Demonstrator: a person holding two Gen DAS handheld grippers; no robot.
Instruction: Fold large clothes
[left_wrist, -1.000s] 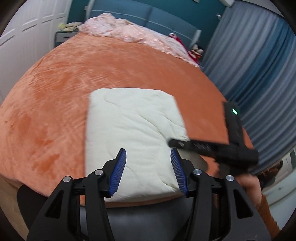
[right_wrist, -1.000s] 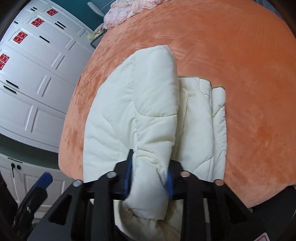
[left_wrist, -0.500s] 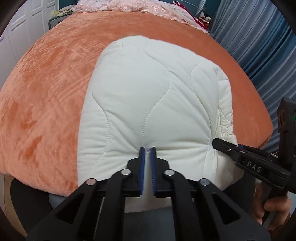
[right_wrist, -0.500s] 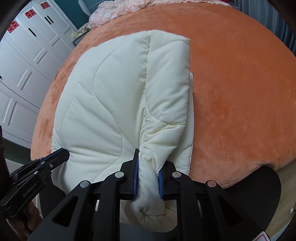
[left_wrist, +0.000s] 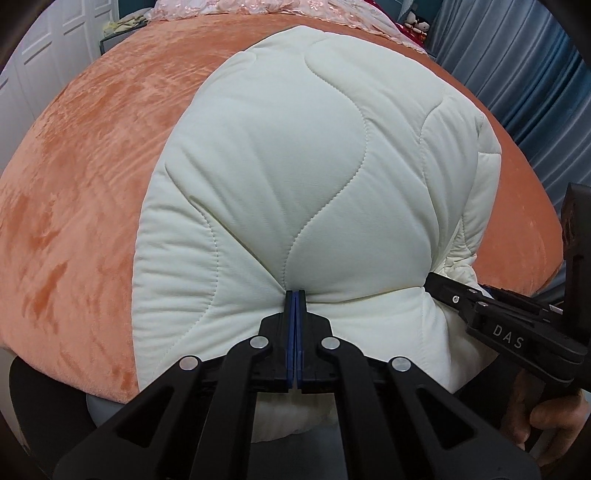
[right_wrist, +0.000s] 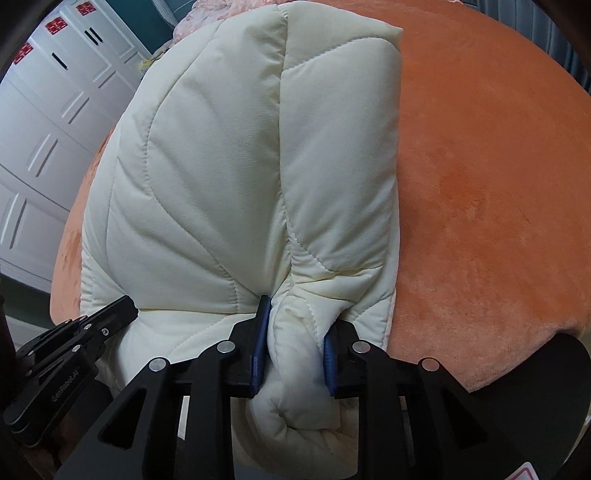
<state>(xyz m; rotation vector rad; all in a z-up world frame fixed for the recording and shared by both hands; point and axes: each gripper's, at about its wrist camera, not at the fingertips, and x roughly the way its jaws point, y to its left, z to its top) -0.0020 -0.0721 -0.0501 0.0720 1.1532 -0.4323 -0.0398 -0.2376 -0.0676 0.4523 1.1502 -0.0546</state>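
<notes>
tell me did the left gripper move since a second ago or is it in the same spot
Yes. The left gripper came forward over the orange bedspread and shut on the near edge of the cream quilted coat, which a second ago lay beyond its open fingers.

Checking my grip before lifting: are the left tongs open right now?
No, the left tongs are shut, pinching the cream padded coat's near edge.

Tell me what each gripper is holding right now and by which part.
Both hold the cream quilted jacket at its near edge over the bed's side: the left gripper pinches a thin fold, the right gripper clamps a thick bunched roll.
</notes>
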